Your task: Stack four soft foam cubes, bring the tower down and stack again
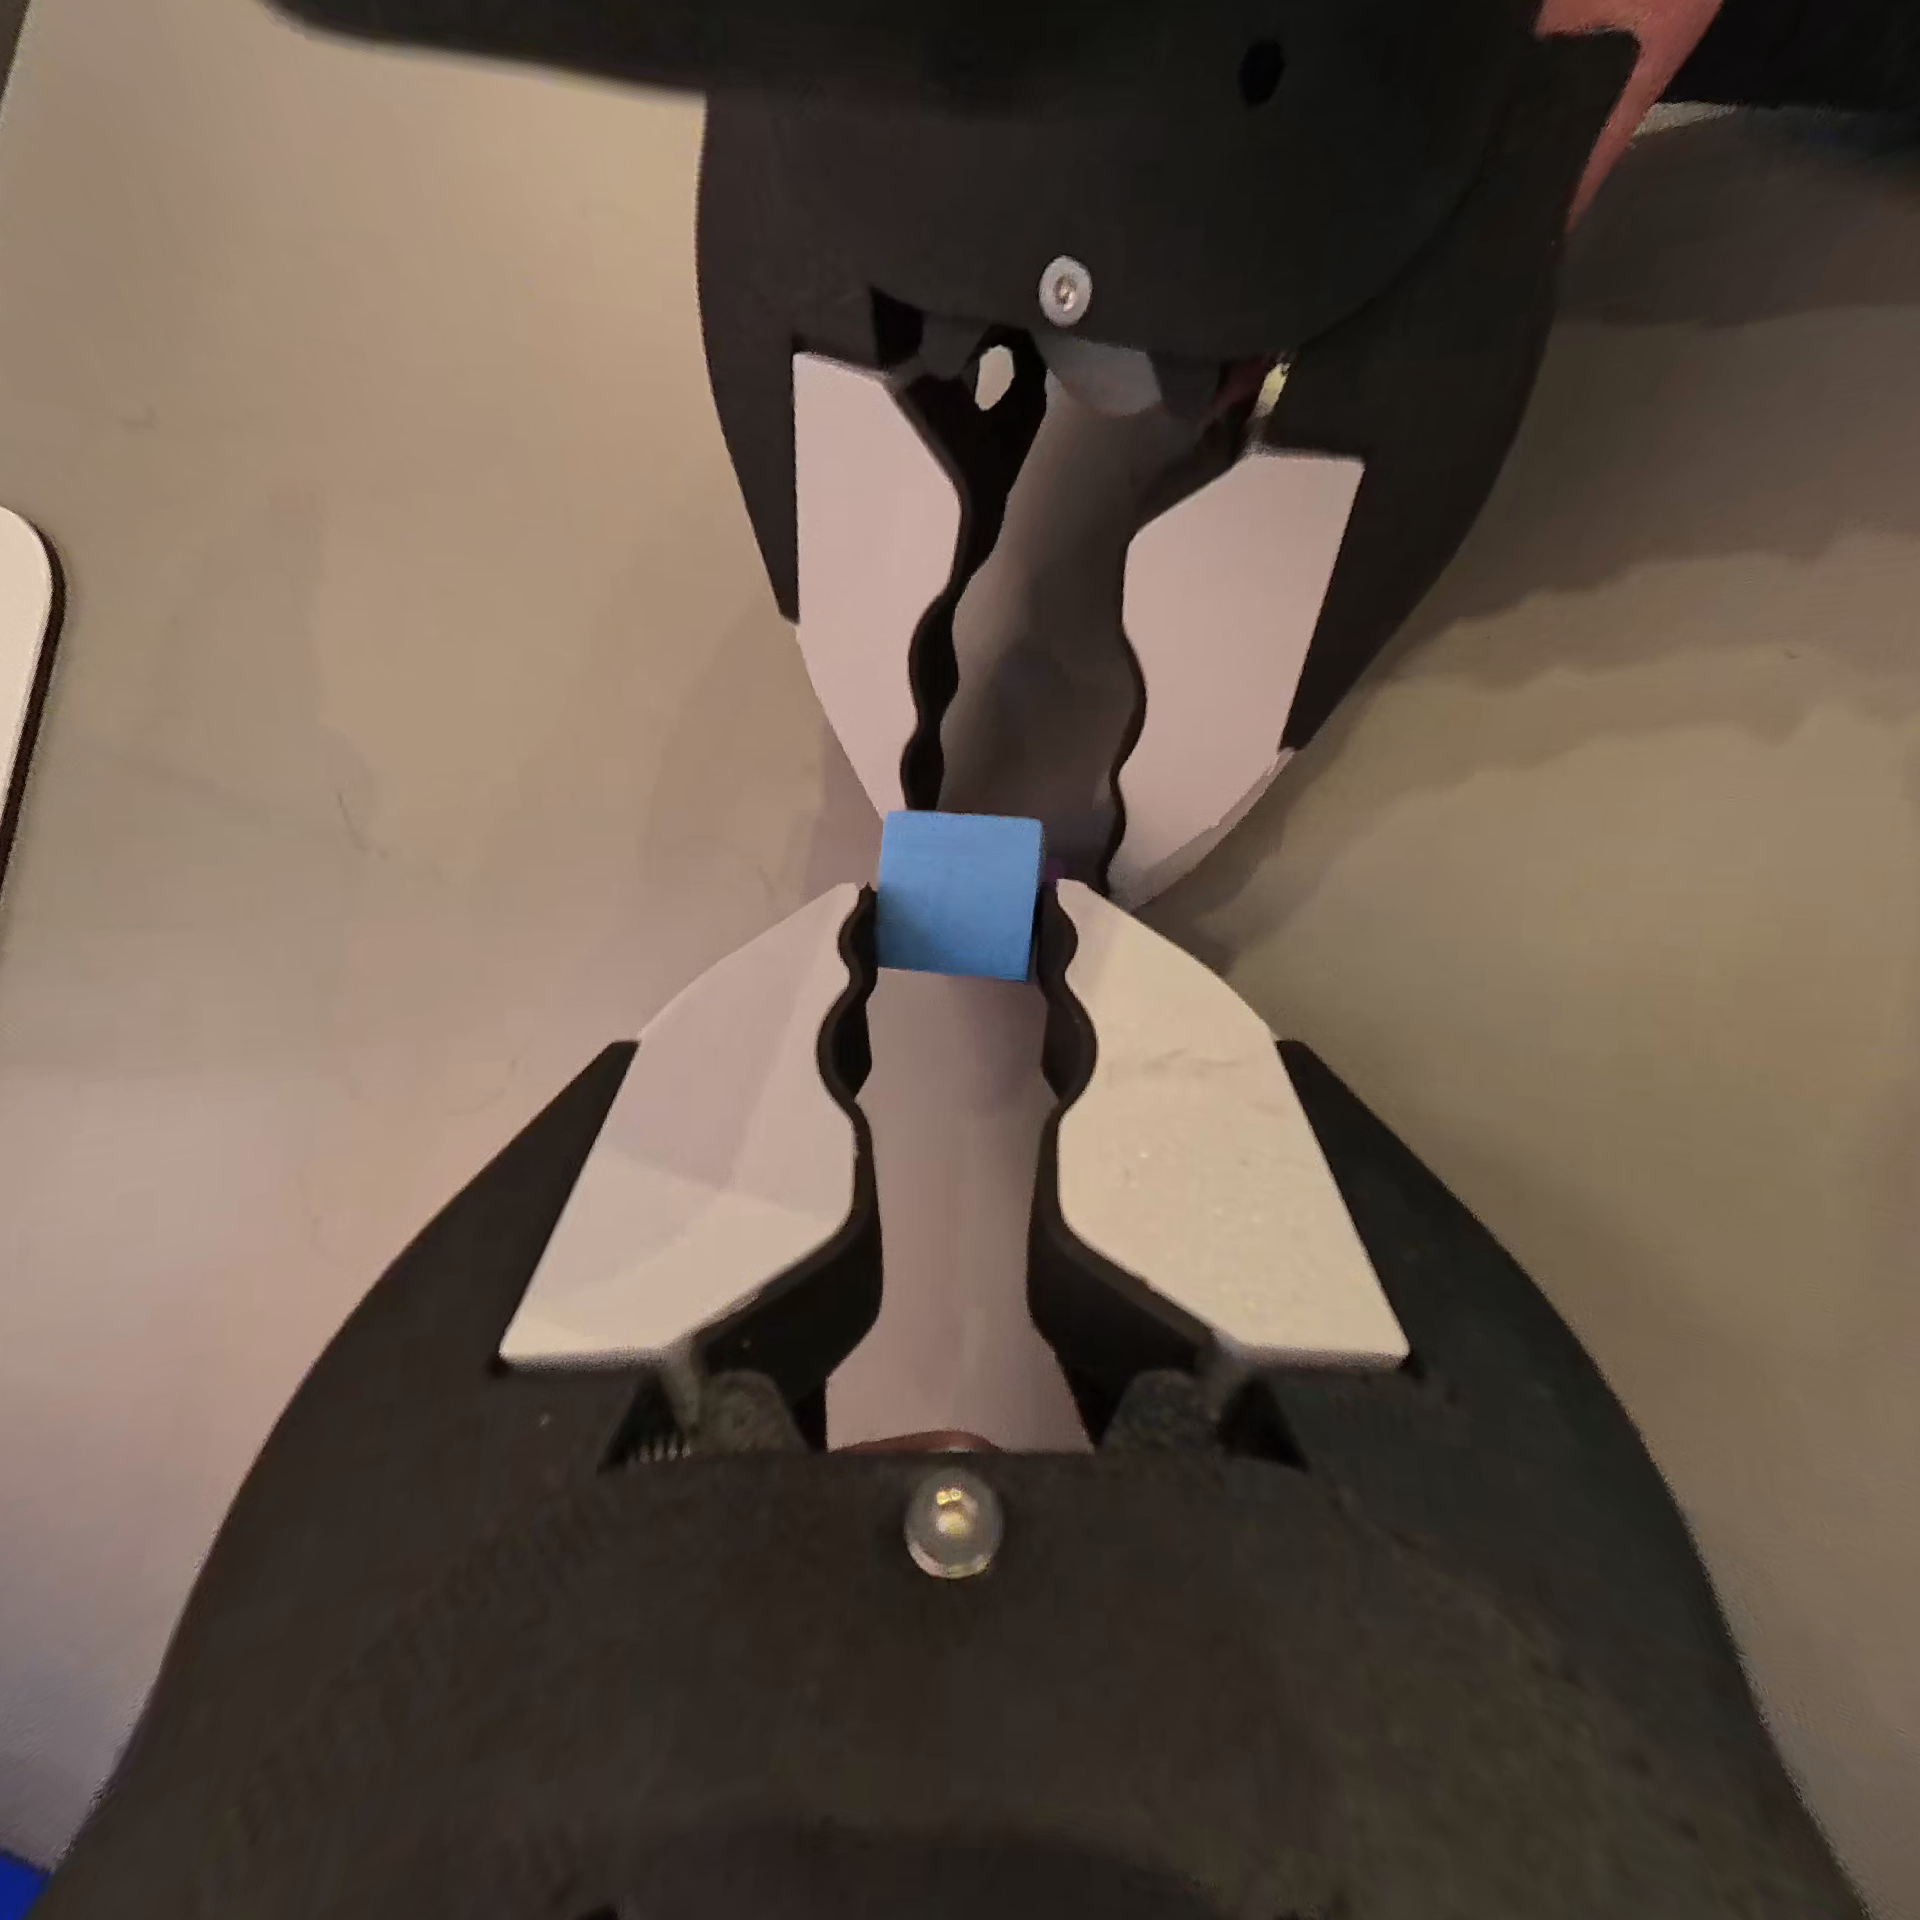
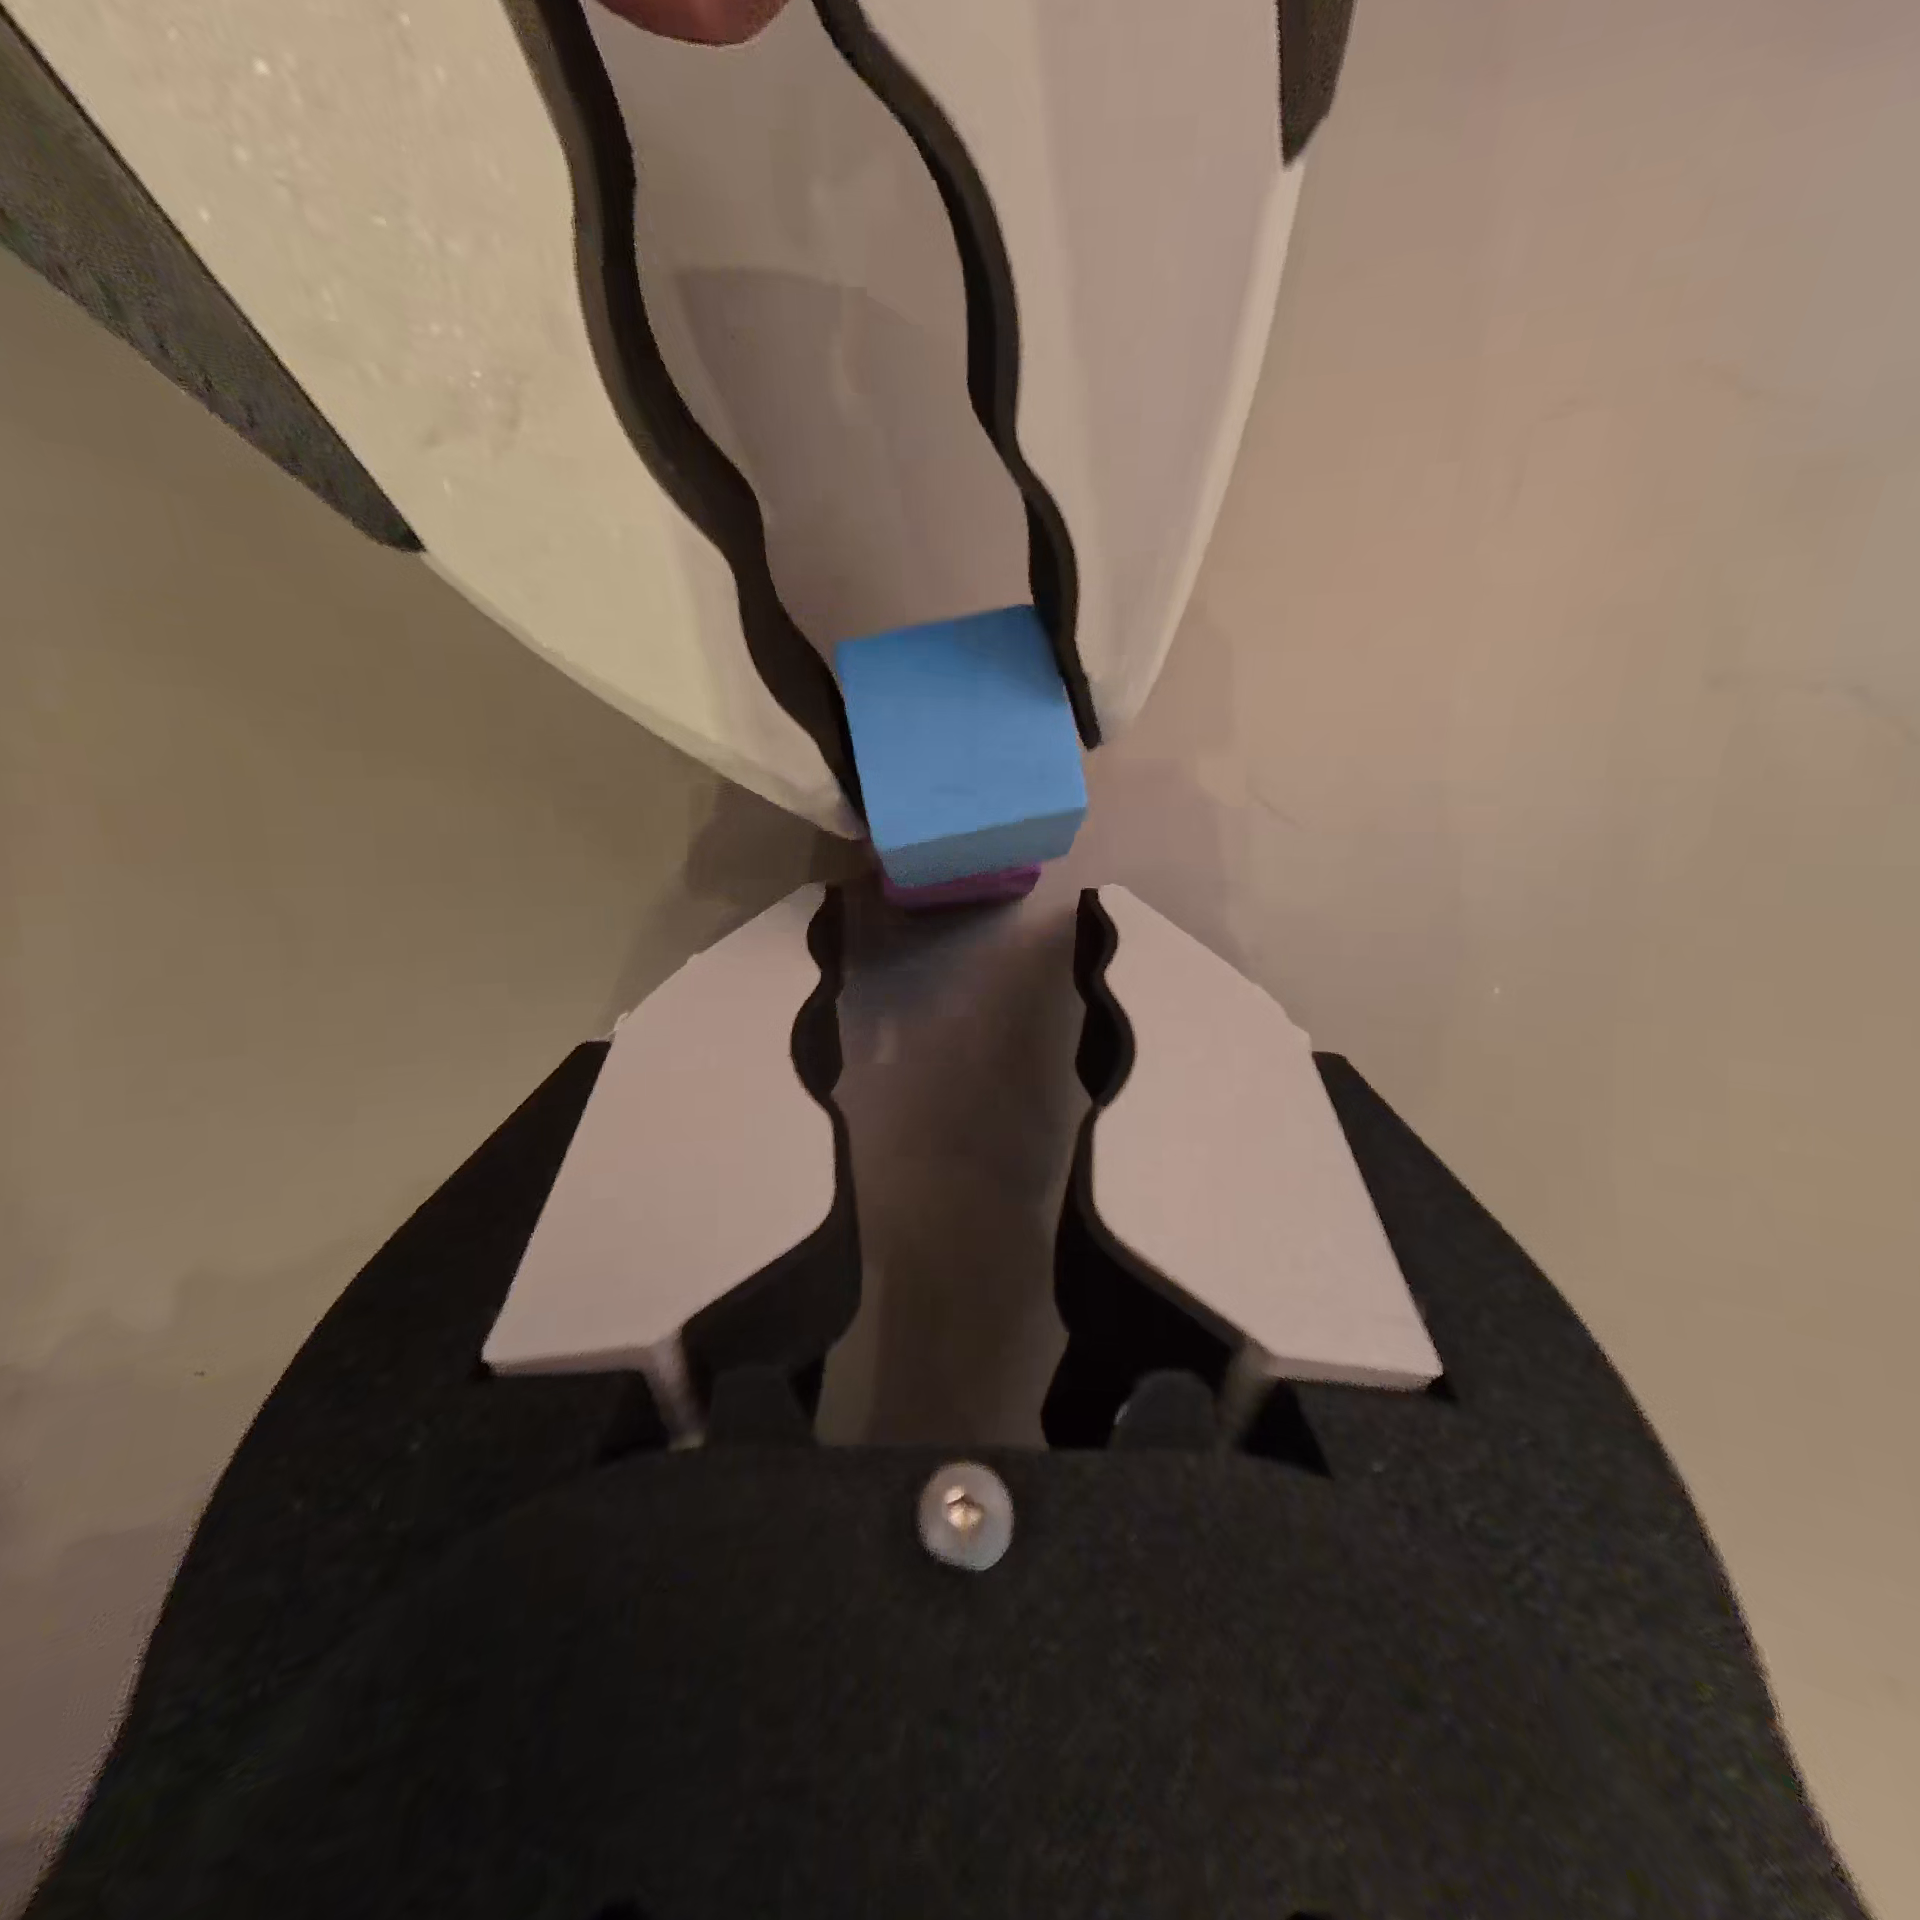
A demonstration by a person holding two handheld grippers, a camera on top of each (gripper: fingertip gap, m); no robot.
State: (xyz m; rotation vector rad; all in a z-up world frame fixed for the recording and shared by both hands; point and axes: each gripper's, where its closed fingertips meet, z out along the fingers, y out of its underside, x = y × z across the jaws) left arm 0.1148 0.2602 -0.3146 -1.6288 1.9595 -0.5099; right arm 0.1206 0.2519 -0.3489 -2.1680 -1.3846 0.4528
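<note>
Matt foam blue cube (image 1: 958,902), grainy black plastic tongs (image 2: 951,914) with shiny metal screw (image 2: 964,1515), smooth matt table (image 1: 364,727).

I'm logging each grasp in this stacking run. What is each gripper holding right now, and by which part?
The left gripper clamps the blue cube by two opposite side faces, near its fingertips. The right gripper holds nothing.

A plain beige worktop (image 1: 364,520) filled the background of both views, smooth and matte, with faint marks. Soft, warm light cast blurred, wavy-edged shadows (image 1: 1621,665) across it. At the left edge lay a white, round-cornered board (image 1: 21,644) with a dark rim
</note>
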